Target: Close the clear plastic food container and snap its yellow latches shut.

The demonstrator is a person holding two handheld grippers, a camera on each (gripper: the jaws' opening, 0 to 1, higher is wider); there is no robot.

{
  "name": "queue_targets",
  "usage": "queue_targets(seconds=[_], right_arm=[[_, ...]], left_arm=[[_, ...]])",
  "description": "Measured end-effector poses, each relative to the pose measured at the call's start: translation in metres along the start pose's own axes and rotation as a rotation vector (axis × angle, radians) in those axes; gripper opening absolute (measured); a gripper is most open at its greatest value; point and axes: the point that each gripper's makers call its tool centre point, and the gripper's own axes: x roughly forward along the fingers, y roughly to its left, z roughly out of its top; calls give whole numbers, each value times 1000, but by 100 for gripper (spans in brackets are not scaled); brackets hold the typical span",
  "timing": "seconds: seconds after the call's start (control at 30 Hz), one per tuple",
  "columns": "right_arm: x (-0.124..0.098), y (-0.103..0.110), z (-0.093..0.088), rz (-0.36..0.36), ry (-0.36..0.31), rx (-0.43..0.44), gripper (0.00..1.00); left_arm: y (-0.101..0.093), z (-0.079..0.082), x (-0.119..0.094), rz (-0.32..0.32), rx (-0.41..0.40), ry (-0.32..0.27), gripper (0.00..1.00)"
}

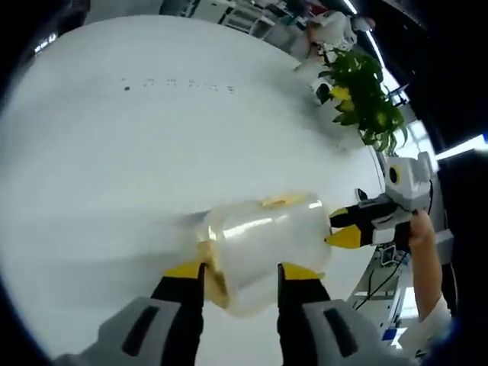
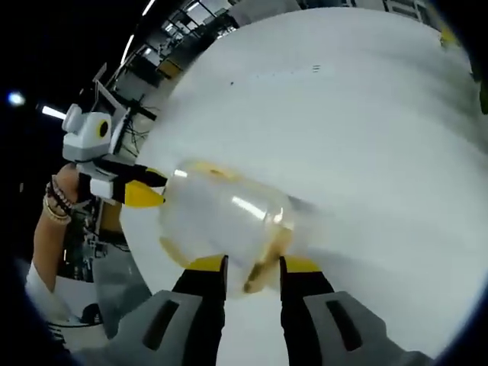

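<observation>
White tabletop (image 1: 114,175) is stretching ahead, a plant (image 1: 366,99) (leafy) at its far edge. Both grippers, left (image 1: 240,276) and right (image 2: 252,267), are pinching opposite ends of the clear container (image 1: 263,240), just beyond their jaws.

Both views bright — white table (image 1: 152,152) near blown out, little surface detail. Strong fisheye bend twd edges; room beyond table curves away, dim. Clear container (image 1: 263,248) motion-blurred w/ soft edges in both views, glare streaks on its wall just ahead of the jaws. Faint soft shadow beside it. Ceiling strip lights (image 2: 137,38) beyond the table's far edge in right gripper view — likely light source.
</observation>
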Motion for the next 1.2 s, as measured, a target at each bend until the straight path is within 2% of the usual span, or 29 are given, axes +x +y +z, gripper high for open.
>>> queue_targets(seconds=[0.1, 0.13, 0.7, 0.83, 0.97, 1.07, 1.1, 1.17, 1.2], right_arm=[[2, 1, 3, 6, 5, -31, 24], [2, 2, 2, 6, 3, -37, 24], [2, 1, 3, 5, 20, -74, 20], [2, 1, 3, 11, 15, -64, 20], [2, 1, 2, 10, 24, -63, 19], [4, 1, 0, 12, 28, -55, 18], [3, 7, -8, 31, 59, -18, 17], [15, 10, -6, 26, 29, -38, 17], [12, 9, -2, 28, 27, -38, 17]], left_arm=[[8, -14, 4, 37, 48, 67, 30], [3, -11, 5, 9, -9, 42, 30], [8, -8, 3, -32, -76, 40, 22], [8, -8, 3, -30, -81, 40, 21], [11, -8, 4, -37, -131, 41, 17], [5, -7, 7, -35, -123, 44, 17], [5, -5, 7, -35, -133, 37, 17], [4, -6, 6, -37, -131, 45, 18], [3, -6, 7, -35, -127, 46, 18]])
